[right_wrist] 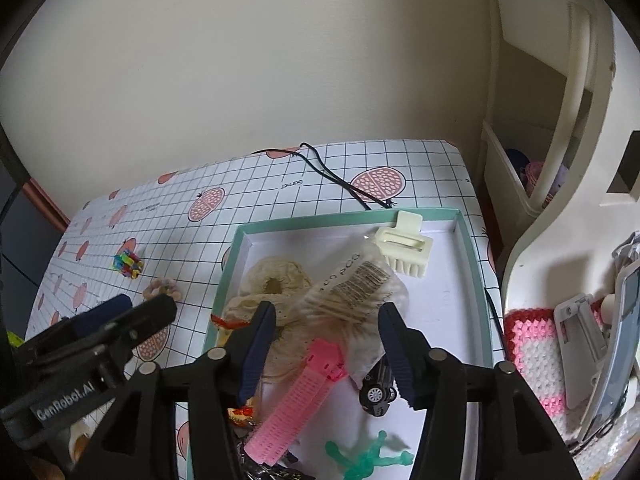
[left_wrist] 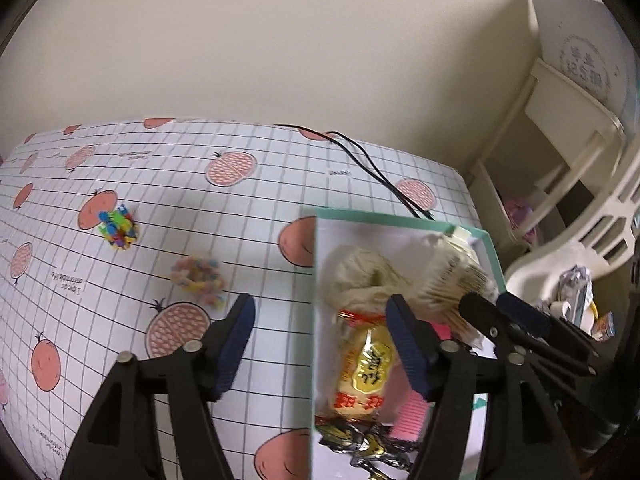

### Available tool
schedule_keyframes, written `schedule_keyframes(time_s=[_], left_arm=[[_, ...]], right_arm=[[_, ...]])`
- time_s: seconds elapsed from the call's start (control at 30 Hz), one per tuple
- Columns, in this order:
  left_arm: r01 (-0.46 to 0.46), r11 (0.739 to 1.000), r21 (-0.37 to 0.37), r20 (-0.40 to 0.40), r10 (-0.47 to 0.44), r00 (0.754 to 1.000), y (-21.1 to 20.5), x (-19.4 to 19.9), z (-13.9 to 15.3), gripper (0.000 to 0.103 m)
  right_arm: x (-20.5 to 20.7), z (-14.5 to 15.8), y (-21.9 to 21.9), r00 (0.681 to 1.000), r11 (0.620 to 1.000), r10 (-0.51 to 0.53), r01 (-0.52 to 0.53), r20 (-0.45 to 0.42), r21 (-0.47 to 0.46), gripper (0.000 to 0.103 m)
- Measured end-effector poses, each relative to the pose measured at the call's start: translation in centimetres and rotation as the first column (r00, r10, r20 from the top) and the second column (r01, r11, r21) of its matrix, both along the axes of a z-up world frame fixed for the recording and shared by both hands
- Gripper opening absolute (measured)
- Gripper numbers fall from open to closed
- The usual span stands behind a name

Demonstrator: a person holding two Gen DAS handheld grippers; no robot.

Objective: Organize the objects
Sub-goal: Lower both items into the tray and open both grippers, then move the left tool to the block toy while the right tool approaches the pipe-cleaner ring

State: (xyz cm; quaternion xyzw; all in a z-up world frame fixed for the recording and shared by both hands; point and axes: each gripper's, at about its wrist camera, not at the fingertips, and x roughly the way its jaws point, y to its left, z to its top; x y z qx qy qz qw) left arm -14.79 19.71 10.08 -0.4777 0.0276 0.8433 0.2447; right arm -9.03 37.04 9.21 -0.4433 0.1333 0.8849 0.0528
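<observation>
A teal-rimmed box [right_wrist: 344, 216] [left_wrist: 400, 220] sits at the table's right end. It holds a cream scrunchie [right_wrist: 280, 276] [left_wrist: 360, 276], a barcoded packet of sticks [right_wrist: 356, 284] [left_wrist: 452, 276], a cream hair clip [right_wrist: 404, 248], a pink roller [right_wrist: 296, 400], a toy car [right_wrist: 376, 392], a green figure [right_wrist: 368, 460] and a yellow snack packet [left_wrist: 364, 372]. My right gripper [right_wrist: 327, 308] [left_wrist: 486, 300] hovers open over the box, holding nothing. My left gripper [left_wrist: 320, 300] [right_wrist: 146, 304] is open above the box's left rim. A colourful block toy [left_wrist: 119, 228] [right_wrist: 128, 265] and a pastel bead ring [left_wrist: 198, 276] [right_wrist: 162, 290] lie on the tablecloth to the left.
A black cable [left_wrist: 372, 168] [right_wrist: 336, 178] runs from the wall to the box's far rim. A cream shelf unit [left_wrist: 560, 152] [right_wrist: 520, 160] stands right of the table. A pink and white crochet cloth [right_wrist: 532, 356] lies beside the box.
</observation>
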Motion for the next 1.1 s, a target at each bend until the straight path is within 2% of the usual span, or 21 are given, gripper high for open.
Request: schedule_keyframes(time_s=[0.07, 0.17, 0.27, 0.3, 0.33, 0.43, 0.5, 0.67, 0.87, 0.97, 1.1], left_arm=[[-0.01, 1.0, -0.006, -0.008, 0.01, 1.0, -0.2, -0.2, 0.0, 0.071], [-0.033, 0.999, -0.01, -0.02, 0.032, 0.999, -0.7, -0.5, 0.0, 0.086], [-0.053, 0.999, -0.007, -0.031, 0.053, 0.998, -1.2, -0.8, -0.1, 0.088], [-0.06, 0.998, -0.008, -0.037, 0.059, 0.998, -1.3, -0.9, -0.1, 0.095], [-0.07, 0.998, -0.006, -0.047, 0.07, 0.996, -1.5, -1.0, -0.1, 0.097], [-0.084, 0.996, -0.002, -0.058, 0.084, 0.995, -1.9, -1.4, -0.2, 0.098], [-0.091, 0.996, -0.002, -0.063, 0.091, 0.994, -2.2, -1.7, -0.4, 0.103], [-0.112, 0.994, 0.002, -0.073, 0.112, 0.991, -3.2, -2.8, -0.7, 0.103], [-0.134, 0.991, 0.02, -0.073, 0.135, 0.988, -5.8, -5.3, -1.0, 0.103], [-0.158, 0.987, 0.008, -0.084, 0.158, 0.984, -8.1, -7.3, -0.9, 0.103], [-0.187, 0.982, 0.024, -0.048, 0.188, 0.981, -11.1, -10.1, -1.3, 0.103]], right_arm=[[0.0, 0.0, -0.2, 1.0, 1.0, 0.004, -0.004, 0.0, 0.002, 0.06], [0.0, 0.0, -0.4, 1.0, 1.0, 0.004, -0.004, -0.004, 0.002, 0.064], [0.0, 0.0, -0.5, 1.0, 1.0, 0.008, -0.008, -0.009, -0.001, 0.07], [0.0, 0.0, -0.6, 1.0, 1.0, 0.01, -0.01, -0.01, -0.002, 0.073], [0.0, -0.1, -0.6, 1.0, 1.0, 0.011, -0.011, -0.01, -0.003, 0.074], [-0.1, -0.3, -0.8, 1.0, 1.0, 0.017, -0.017, -0.009, -0.003, 0.081], [-0.2, -0.5, -1.0, 1.0, 1.0, 0.02, -0.02, -0.008, 0.001, 0.09], [-0.6, -1.2, -1.4, 1.0, 1.0, 0.021, -0.021, 0.004, 0.01, 0.099], [-1.3, -1.8, -2.2, 1.0, 1.0, 0.002, -0.003, 0.008, 0.029, 0.1], [-1.9, -1.5, -3.7, 1.0, 0.999, 0.023, -0.023, -0.009, 0.04, 0.1], [-3.6, -1.2, -7.1, 0.998, 0.998, 0.059, -0.059, -0.021, 0.016, 0.1]])
